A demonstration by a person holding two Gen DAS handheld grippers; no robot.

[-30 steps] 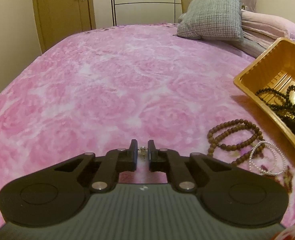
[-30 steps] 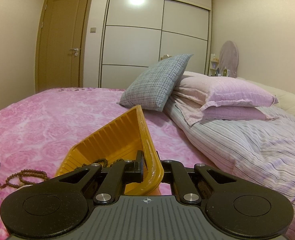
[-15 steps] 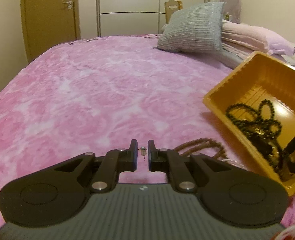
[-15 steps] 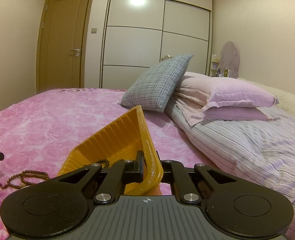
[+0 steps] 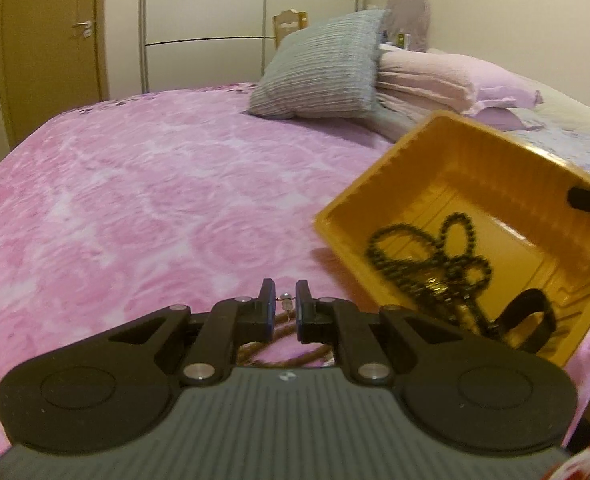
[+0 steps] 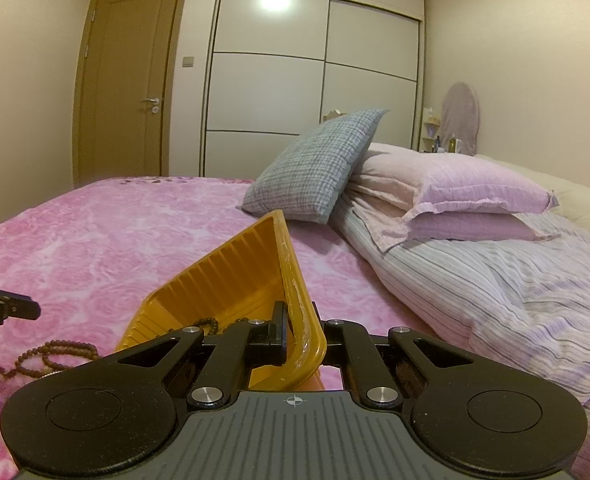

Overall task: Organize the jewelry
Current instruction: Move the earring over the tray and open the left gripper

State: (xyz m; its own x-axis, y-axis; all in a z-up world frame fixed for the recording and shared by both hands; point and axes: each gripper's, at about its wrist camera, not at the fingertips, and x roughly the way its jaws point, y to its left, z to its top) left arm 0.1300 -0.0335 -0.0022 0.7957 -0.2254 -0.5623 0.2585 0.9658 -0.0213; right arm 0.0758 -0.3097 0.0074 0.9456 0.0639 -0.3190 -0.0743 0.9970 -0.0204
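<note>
Left gripper (image 5: 285,305): fingers (image 5: 266,300) nearly closed, pinching a small silvery piece of jewelry (image 5: 286,298) on a thin wire between the tips. It hangs above the bedspread, not touching it. Too small to tell what kind of piece it is.

Right gripper (image 6: 303,330): fingers (image 6: 278,326) clamped on the near rim of the yellow tray (image 6: 235,276); one finger inside the wall, the other outside. The tray is tipped up, its far corner raised off the bed.

From the left camera the yellow tray (image 5: 495,184) sits at 3 o'clock of the left gripper, open side facing the lens. Inside: a tangle of dark beads (image 5: 427,256) looped over a brassy bit, and a black band (image 5: 529,320) curled near the low corner. The right gripper's fingertip shows at the tray's far rim at 2 o'clock.

A brown bead bracelet (image 6: 61,350) lies on the bedspread at 9 o'clock of the tray in the right camera; in the left camera its loops show just under the left fingers.

Surface: bed with a pink rose-pattern bedspread (image 5: 143,200). At the head, a grey checked cushion (image 6: 315,164) leans on stacked pink pillows (image 6: 455,196); striped sheet (image 6: 495,280) at 3 o'clock. Room: brown door (image 6: 127,92) at 11 o'clock, white wardrobe (image 6: 315,72) at 12, pale walls.
</note>
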